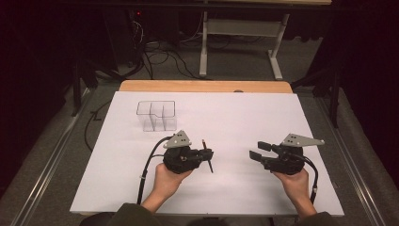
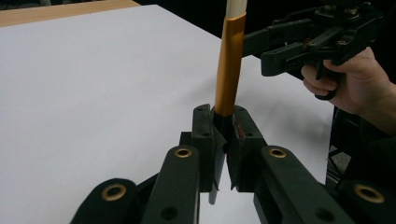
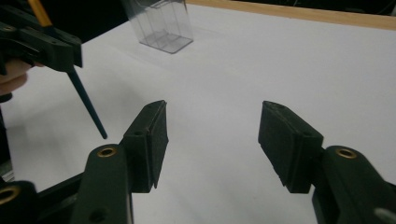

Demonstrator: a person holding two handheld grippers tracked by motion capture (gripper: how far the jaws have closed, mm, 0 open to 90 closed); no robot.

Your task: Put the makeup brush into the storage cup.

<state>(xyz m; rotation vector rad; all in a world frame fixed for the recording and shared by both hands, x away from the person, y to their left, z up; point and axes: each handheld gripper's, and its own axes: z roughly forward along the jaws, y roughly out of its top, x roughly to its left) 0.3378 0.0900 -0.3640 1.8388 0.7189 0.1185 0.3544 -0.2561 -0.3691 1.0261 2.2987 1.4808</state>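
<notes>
The left gripper [image 1: 208,154] is clenched on a paintbrush [image 1: 206,155], its jaws pressed against the dark handle just below the golden ferrule [image 2: 229,70]. In the left gripper view the brush stands upright out of the jaws, the pale bristle end running off the top edge. In the right gripper view the dark pointed end of the handle [image 3: 88,108] slants down below the clamp and stops just above the white sheet [image 1: 235,122], not touching it. The left hand [image 1: 165,181] grips the tool from below, with a black cable [image 1: 145,172] trailing back along the forearm.

The right gripper [image 1: 258,149] sits well apart to the right, jaws spread wide with nothing between them, held by the right hand [image 1: 294,181] and pointed toward the brush.

Behind the left gripper, a clear plastic organiser [image 1: 156,115] with several compartments stands on the sheet, nothing lying between it and the brush. A wooden table edge [image 1: 204,86] shows beyond the sheet.
</notes>
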